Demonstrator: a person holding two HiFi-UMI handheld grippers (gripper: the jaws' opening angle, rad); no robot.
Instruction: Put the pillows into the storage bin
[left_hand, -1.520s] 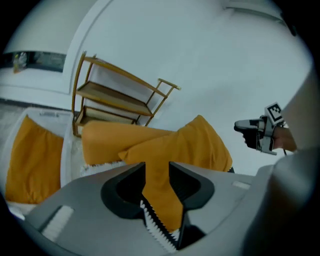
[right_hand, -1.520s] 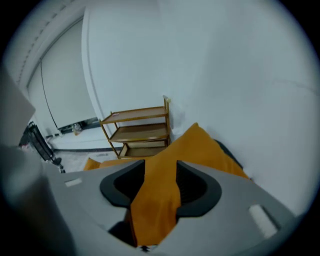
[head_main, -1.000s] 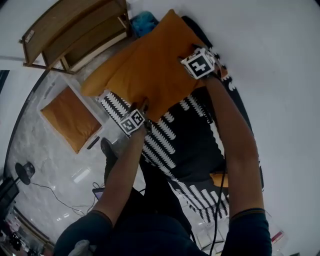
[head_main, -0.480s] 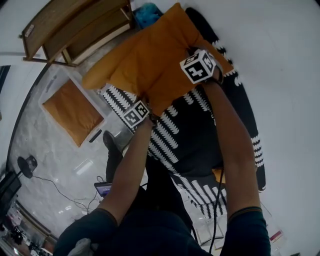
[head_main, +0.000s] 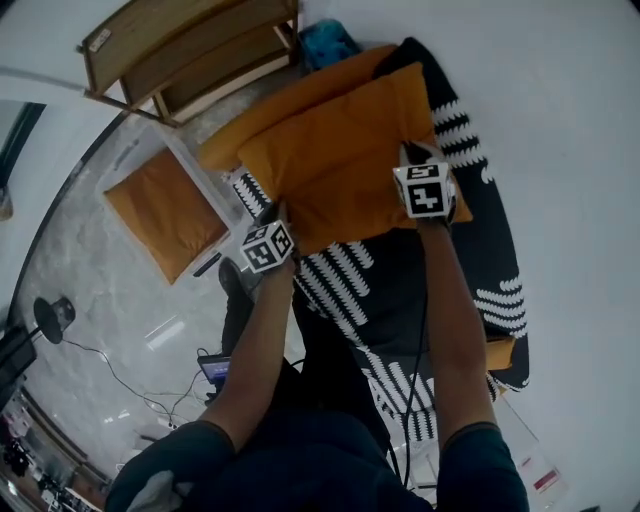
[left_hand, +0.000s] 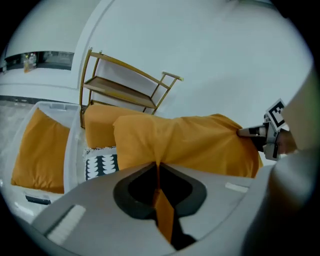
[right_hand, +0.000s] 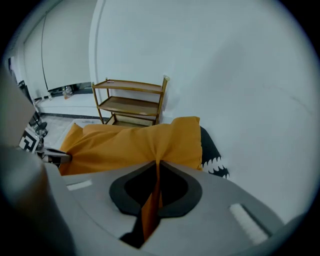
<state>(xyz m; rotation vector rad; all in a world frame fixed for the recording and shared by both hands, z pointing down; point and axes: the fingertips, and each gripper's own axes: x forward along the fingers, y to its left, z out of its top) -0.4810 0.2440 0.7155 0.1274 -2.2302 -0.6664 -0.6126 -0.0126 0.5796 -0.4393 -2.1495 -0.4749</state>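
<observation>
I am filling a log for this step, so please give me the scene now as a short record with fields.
left claw: shut on the held pillow, at its left edge
right claw: shut on the same pillow, at its right edge
second pillow: behind the held one
cover: black and white, under the held pillow
bin: on the floor at left, holds a third pillow
shelf: wooden, beyond the bin

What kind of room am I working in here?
Probably an indoor room staged as a living space: a wooden shelf against a white wall, orange pillows over a black-and-white patterned cover, and cables across a pale polished floor.
</observation>
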